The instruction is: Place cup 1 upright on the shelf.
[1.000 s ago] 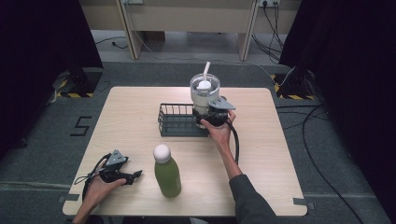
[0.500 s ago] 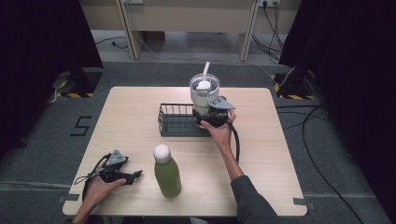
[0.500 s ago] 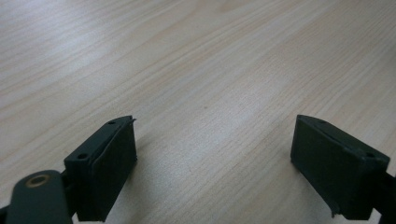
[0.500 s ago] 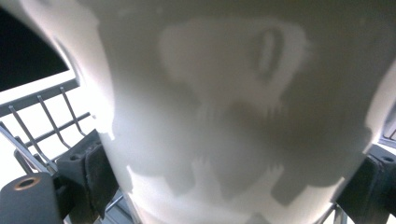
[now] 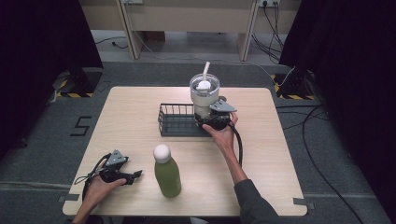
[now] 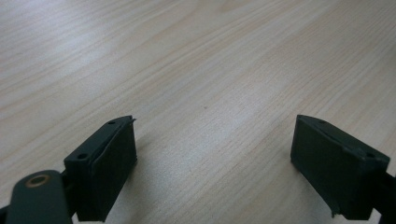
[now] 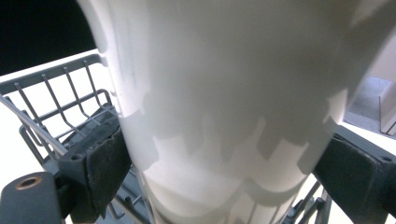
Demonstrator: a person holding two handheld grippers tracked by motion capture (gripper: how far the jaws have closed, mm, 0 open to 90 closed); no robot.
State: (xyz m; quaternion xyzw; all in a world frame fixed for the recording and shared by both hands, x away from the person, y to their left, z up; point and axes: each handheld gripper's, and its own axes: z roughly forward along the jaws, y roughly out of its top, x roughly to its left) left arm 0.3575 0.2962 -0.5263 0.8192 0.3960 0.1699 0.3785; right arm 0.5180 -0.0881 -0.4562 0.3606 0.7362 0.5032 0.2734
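A white tumbler (image 5: 204,95) with a clear lid and a white straw stands upright at the right end of a black wire basket (image 5: 175,122). My right gripper (image 5: 212,119) is shut on its lower body from the near side. In the right gripper view both pads press the tumbler (image 7: 224,116), and basket wires (image 7: 60,93) show to the left and below. My left gripper (image 5: 133,175) rests on the table near the front left corner. It stands open with only bare wood between its jaws, as the left gripper view (image 6: 215,154) shows.
A green bottle (image 5: 166,175) with a white round cap stands upright at the front middle, just right of my left gripper. The light wooden table (image 5: 299,163) has bare wood at its left and right sides. Cables lie on the floor to the right.
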